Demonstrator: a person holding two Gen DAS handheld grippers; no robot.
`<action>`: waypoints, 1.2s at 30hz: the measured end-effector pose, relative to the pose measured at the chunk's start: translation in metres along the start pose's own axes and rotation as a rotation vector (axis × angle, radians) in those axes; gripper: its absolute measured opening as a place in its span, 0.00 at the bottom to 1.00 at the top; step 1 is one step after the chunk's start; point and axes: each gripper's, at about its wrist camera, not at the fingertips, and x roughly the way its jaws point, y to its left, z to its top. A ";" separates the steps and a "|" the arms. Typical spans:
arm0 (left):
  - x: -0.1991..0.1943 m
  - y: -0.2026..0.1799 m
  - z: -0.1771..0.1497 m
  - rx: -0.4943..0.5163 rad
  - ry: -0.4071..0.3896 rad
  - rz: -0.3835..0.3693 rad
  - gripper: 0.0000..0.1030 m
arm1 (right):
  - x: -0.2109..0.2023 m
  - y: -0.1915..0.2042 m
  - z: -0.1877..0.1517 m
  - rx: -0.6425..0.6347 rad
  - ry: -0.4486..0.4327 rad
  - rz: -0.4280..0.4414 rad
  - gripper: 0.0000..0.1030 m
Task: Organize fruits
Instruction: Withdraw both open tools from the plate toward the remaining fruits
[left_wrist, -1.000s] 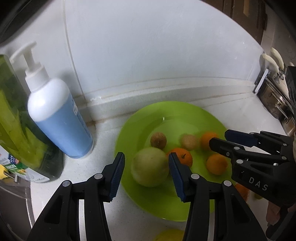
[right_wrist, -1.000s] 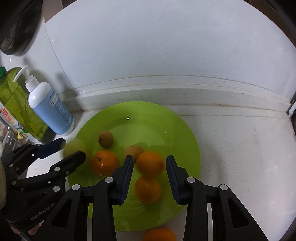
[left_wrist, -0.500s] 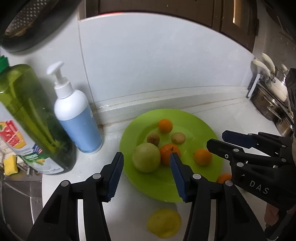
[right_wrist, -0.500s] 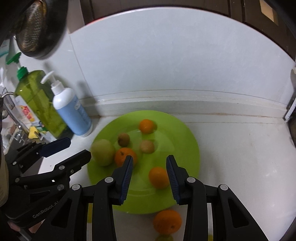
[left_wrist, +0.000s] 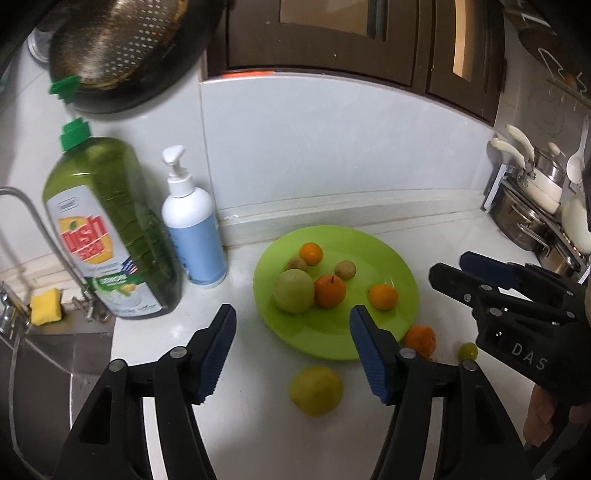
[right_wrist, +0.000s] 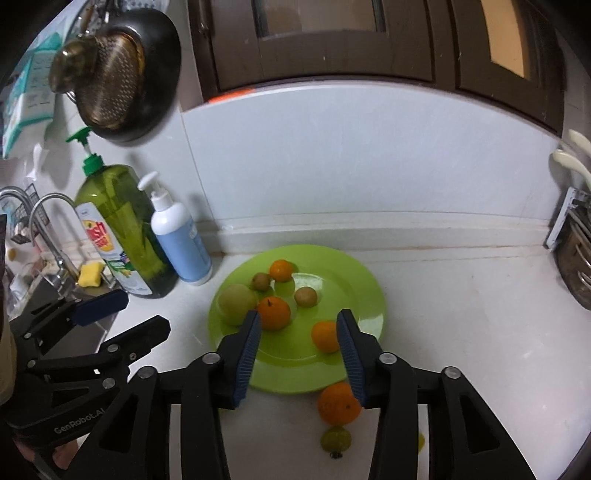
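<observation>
Lime-green glossy round plate (left_wrist: 402, 273) sits on the white speckled desk (right_wrist: 461, 295) close to the back ledge, with bare desk open to its right up to the steel pot rack (left_wrist: 524, 221). On the plate: a pale green smooth apple (left_wrist: 293, 291) touching a stemmed orange tangerine (left_wrist: 330, 290), two small brown rough fruits (left_wrist: 345, 270), and two more small oranges (left_wrist: 383, 296). Off the plate near its front rim: another orange (right_wrist: 339, 402), a yellow lemon (left_wrist: 316, 390) and a tiny green fruit (right_wrist: 335, 438). The left tool (left_wrist: 291, 350) and right tool (right_wrist: 299, 354) both hang above the front of the plate, blue ribbed pads spread apart with nothing gripped; both have just been widening. Left of the plate there's less room: a white-and-blue pump bottle (left_wrist: 194, 229) and a big green dish soap bottle (left_wrist: 107, 229) by the sink edge.
</observation>
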 end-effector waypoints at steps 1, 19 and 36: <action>-0.005 -0.001 -0.002 0.000 -0.005 0.009 0.63 | -0.006 0.001 -0.002 0.001 -0.007 -0.003 0.43; -0.019 -0.023 -0.062 0.047 0.023 0.025 0.71 | -0.031 -0.007 -0.068 -0.001 0.032 -0.053 0.47; -0.002 -0.025 -0.098 0.063 0.083 0.036 0.71 | -0.018 -0.014 -0.110 -0.011 0.132 -0.060 0.47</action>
